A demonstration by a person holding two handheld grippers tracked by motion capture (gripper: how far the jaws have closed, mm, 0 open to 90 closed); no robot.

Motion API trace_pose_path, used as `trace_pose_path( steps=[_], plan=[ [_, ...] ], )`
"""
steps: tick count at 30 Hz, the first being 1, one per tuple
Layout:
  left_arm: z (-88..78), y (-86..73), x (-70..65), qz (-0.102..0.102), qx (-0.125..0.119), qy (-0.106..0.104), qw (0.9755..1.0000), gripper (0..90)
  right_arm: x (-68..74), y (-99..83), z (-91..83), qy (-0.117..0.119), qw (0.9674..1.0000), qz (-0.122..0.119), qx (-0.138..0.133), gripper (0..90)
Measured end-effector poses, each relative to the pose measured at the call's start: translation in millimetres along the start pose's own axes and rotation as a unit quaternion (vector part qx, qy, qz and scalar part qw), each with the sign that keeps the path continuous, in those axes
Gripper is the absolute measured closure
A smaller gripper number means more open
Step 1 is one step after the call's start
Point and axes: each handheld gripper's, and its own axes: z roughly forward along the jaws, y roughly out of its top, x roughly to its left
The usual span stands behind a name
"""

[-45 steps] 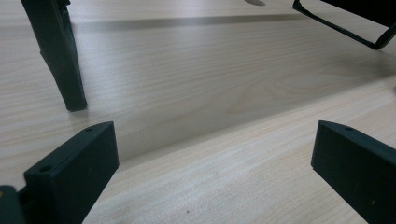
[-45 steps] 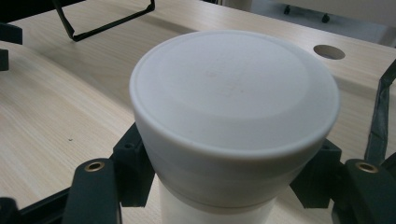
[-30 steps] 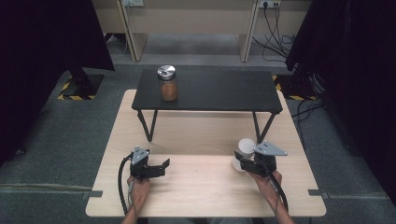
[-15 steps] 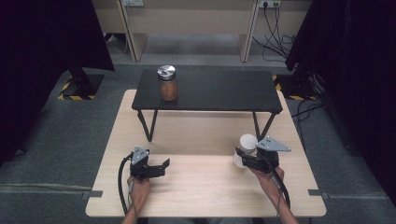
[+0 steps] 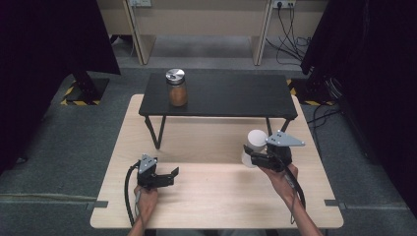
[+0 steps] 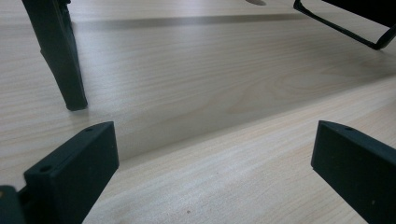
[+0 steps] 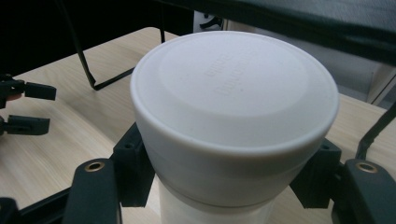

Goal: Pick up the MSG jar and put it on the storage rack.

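Note:
A white plastic bottle [image 5: 254,146] with a broad white cap [image 7: 233,88] stands off the wooden table [image 5: 211,206] at the right, and my right gripper [image 5: 254,158] is shut on its body just below the cap. In the right gripper view the jaws press both sides of the bottle. My left gripper [image 5: 171,175] rests low on the table at the left, open, with bare wood between its fingers [image 6: 74,172]. A glass jar of brown paste [image 5: 177,87] with a silver lid stands on the left end of the black raised shelf [image 5: 231,96].
The black shelf stands on thin metal legs [image 5: 156,132] across the far half of the table; one leg [image 6: 58,51] is close ahead of my left gripper. Cables [image 5: 129,196] trail from both grippers toward the near edge. Grey carpet surrounds the table.
My right gripper has lifted the white bottle slightly and carried it a little to the right. The left gripper has stayed in place.

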Motion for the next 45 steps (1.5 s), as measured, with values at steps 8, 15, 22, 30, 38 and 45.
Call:
trace_pose_path(
  steps=[8,15,22,30,38,45],
  plan=[
    [0.1,-0.6,-0.1,-0.002,-0.002,0.000,1.0000,0.0,2.8,23.0,3.5,0.024,0.9997,-0.003,-0.002,35.3],
    [0.1,-0.2,0.0,-0.001,-0.001,-0.001,1.0000,0.0,4.2,34.5,4.0,0.034,0.9994,-0.008,-0.002,35.3],
    [0.0,0.1,0.0,-0.001,0.000,-0.001,1.0000,0.0,8.5,49.6,5.5,0.043,0.9989,-0.018,-0.002,35.3],
    [0.1,0.2,0.0,0.000,0.000,-0.001,1.0000,0.0,13.4,73.3,7.8,0.056,0.9982,-0.022,-0.005,35.3],
    [0.2,0.2,0.0,0.001,0.000,-0.001,1.0000,0.0,16.4,94.1,15.4,0.069,0.9974,-0.018,-0.008,35.4],
    [0.2,0.0,0.4,0.000,-0.001,-0.002,1.0000,0.0,18.5,116.9,22.7,0.072,0.9972,-0.014,-0.014,35.4]
  ],
)
